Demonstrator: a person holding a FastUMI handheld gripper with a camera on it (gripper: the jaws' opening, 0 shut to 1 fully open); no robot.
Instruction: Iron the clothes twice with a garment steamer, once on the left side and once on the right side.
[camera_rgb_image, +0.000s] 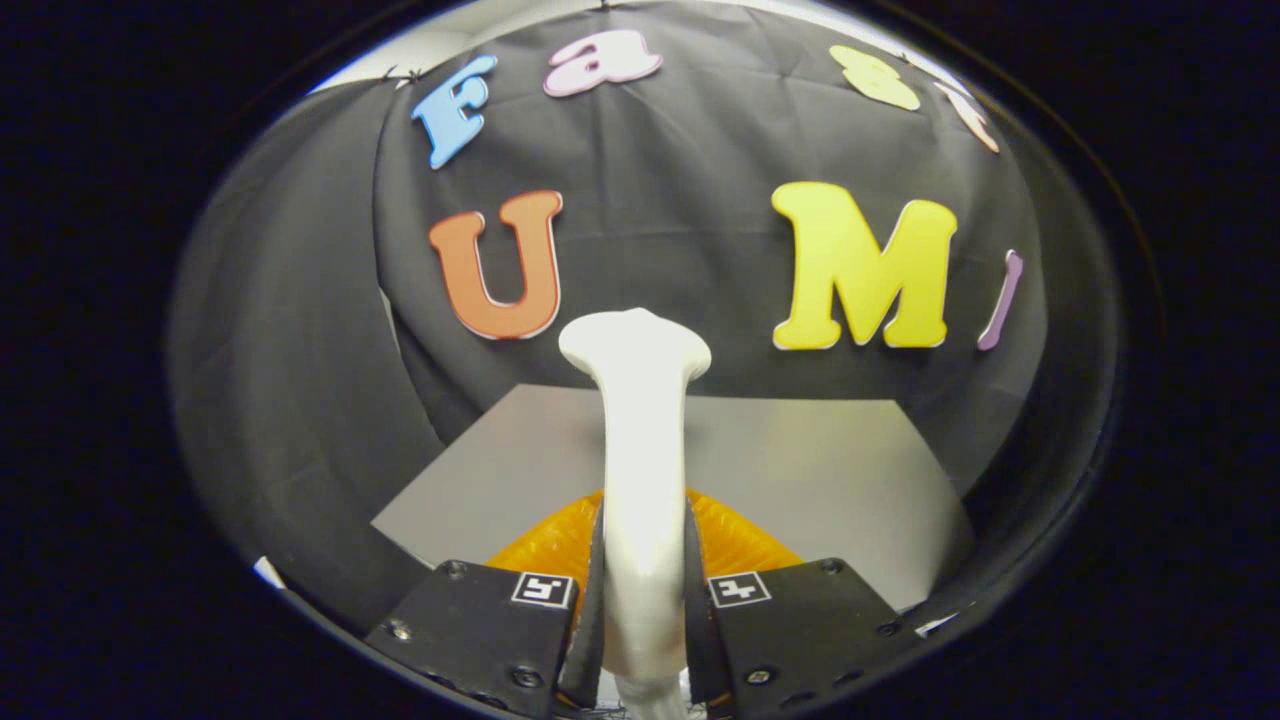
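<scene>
Gripper view: the gripper (644, 600) has both fingers clamped on the white handle of the garment steamer (640, 470). The steamer runs straight forward from between the fingers and ends in a flared head well ahead of them. Below and just ahead of the fingers an orange garment (735, 540) lies on the grey table (830, 470), showing on either side of the steamer's handle; whether the steamer touches it cannot be told. The table extends on beyond the fingers to the black cloth wall (680, 220).
</scene>
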